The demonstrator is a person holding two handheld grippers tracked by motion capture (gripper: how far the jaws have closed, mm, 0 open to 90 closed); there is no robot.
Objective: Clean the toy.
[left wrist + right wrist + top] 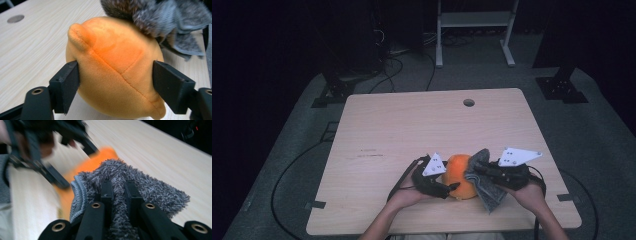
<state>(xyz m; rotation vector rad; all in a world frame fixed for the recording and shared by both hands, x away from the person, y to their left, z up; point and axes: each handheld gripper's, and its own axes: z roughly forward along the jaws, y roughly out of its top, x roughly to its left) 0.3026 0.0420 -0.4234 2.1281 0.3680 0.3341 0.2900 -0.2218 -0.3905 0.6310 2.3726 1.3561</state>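
L gripper (116,75) jaws clamp orange plush (115,67) on bench (412,125), near edge. R gripper (119,192) jaws pinch grey cloth (140,187) at plush top. Hold plush steady, wipe w/ light strokes.

Both forearms come in from the bottom edge of the high view, bent slightly toward each other. The left hand (409,192) grips the left gripper (455,186) from behind, its grey three-cornered plate on top, jaws pointing level toward the right gripper (477,167). In the left gripper view its two black jaws stand well apart, pads pressed against the sides of what sits between them. The right hand (527,190) holds its gripper pointing toward the left one, jaws drawn nearly together in a pinch.
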